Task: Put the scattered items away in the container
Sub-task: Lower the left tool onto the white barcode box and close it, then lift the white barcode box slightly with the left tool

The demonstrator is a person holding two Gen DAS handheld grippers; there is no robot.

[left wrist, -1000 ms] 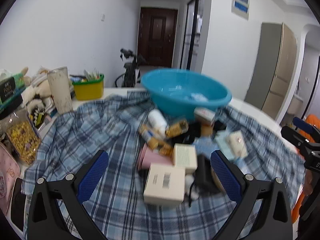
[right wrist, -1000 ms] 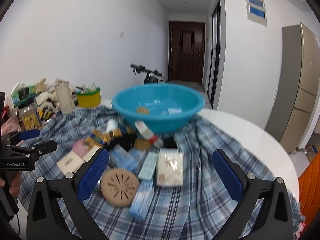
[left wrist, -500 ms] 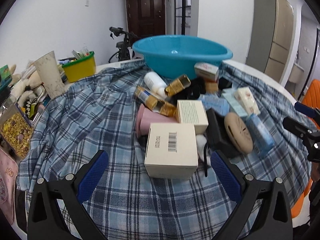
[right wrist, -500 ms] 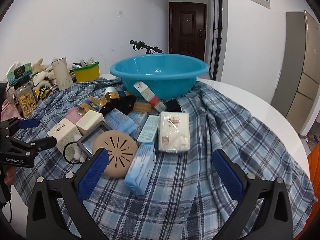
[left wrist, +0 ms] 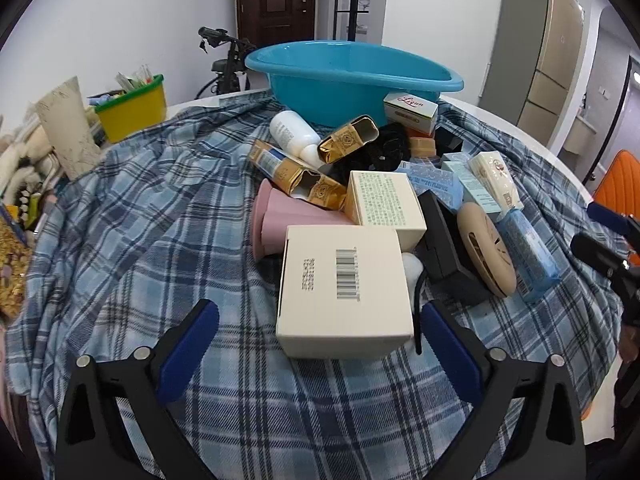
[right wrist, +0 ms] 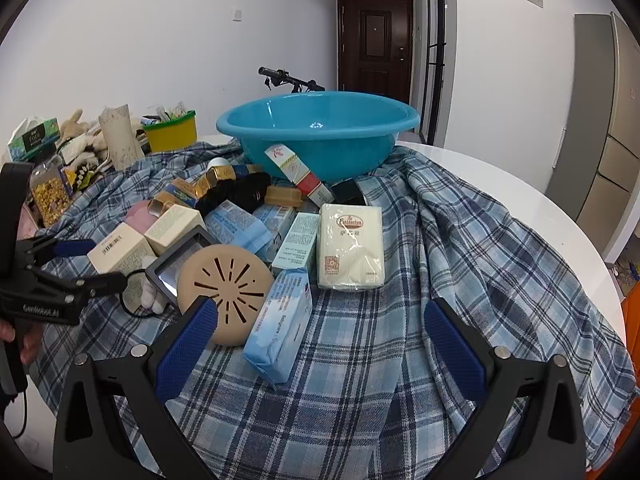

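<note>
The left gripper [left wrist: 318, 344] and right gripper [right wrist: 318, 338] are held with fingers spread wide — nothing is pinched. The white box [left wrist: 345, 290] lies near the left one, well apart from the blue tub [left wrist: 352, 80]. It could be knocked sideways — it is nearly as wide as the gap.

Bare plaid cloth [right wrist: 460, 248] right of the pile gives passage to the basin [right wrist: 320, 132].

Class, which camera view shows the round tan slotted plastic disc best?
The right wrist view: the round tan slotted plastic disc faces the camera, slots plain. The left wrist view shows it edge-on, foreshortened.
</note>
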